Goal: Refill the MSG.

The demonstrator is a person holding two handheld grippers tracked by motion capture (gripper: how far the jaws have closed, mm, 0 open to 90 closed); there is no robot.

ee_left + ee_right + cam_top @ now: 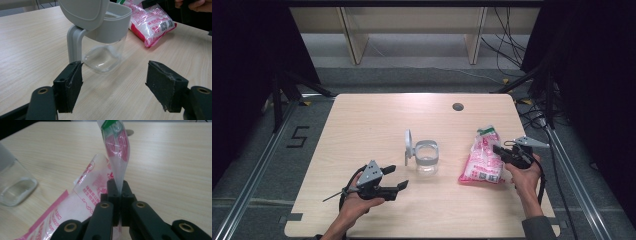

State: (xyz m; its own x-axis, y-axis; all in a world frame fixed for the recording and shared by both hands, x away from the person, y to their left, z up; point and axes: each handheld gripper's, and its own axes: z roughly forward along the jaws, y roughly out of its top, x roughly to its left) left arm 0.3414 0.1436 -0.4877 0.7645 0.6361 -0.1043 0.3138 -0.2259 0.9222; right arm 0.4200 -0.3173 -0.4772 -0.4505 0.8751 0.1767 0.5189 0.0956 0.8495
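Bag pinched at its edge, container waiting open, nothing poured yet.

Right tool (501,150) clamped on the clear film edge of the pink-and-white bag (483,161), pads pressed together with the plastic between; bag otherwise lying on the right side of the tabletop (362,125), top end twisted upward in the right gripper view. Left tool (396,177) held with jaws wide apart, gripping nothing, aimed at the clear container (427,159) mid-tabletop, just beside the bag. Grey lid (408,145) flipped up, container apparently empty. Judged early on: grasp made; lifting, opening the bag if sealed, and emptying into the container left.
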